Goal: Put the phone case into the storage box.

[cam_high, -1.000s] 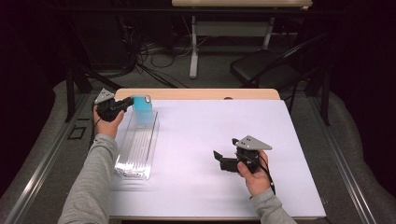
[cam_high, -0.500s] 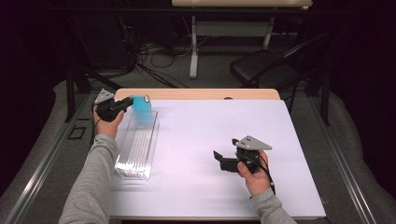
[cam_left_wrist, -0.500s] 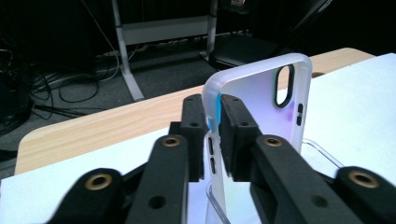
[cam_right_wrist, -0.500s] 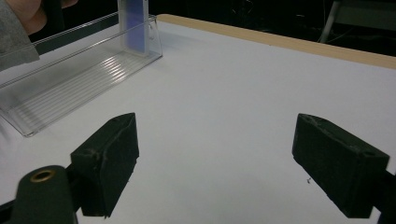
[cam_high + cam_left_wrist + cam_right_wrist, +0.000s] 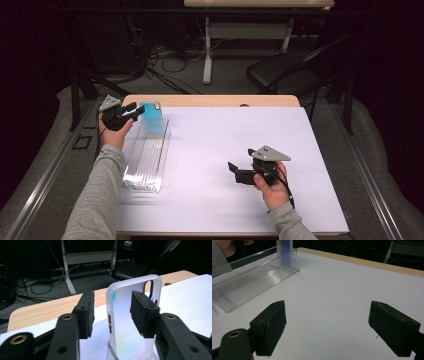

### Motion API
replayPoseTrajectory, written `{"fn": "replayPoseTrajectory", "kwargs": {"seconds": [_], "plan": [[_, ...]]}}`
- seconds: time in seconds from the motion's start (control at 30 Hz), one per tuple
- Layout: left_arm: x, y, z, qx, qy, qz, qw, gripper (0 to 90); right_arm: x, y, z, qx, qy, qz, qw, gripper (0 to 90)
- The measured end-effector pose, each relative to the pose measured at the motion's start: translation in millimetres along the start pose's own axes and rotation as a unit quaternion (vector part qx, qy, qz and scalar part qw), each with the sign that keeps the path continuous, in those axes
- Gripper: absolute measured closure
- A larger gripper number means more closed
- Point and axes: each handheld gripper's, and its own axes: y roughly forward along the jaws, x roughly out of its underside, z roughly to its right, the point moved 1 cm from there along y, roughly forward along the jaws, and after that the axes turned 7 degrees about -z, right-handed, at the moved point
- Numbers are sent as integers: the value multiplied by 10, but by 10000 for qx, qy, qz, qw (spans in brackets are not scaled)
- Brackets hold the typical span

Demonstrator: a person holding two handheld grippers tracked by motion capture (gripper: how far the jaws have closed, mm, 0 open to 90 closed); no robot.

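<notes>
White table with a bare wooden strip along its far edge. A clear plastic tray, long and narrow with a ribbed floor, lies at the table's left side with its long axis running away from the person.

Phone case — translucent white rim, pale blue to iridescent back — stands upright at the far end of the tray. In the left gripper view the case shows a camera cutout at its top corner and two side-button bumps on the near edge. No brand, label or writing can be read on the case, the tray or the grippers.

Left gripper: held at the tray's far end, beside the case. Jaws apart; the case stands between them, but whether either pad touches it cannot be told — a visible gap remains on the left pad's side.

Right gripper: held low over bare table at the right, well apart from the tray, pointing toward it. Jaws spread wide, nothing between them. In the right gripper view the tray and the case appear at upper left.
</notes>
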Motion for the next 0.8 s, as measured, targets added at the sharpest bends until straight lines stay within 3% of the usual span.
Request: {"fn": "replayPoseTrajectory", "kwargs": {"seconds": [0.4,0.8], "plan": [[-82,-202,60,-421,82,-66,9991,510,-8,-11,10,-43,9,51,10000,142],[-133,-335,102,-532,-49,-97,9985,451,-3,-31,31,-40,11,47,10000,142]]}}
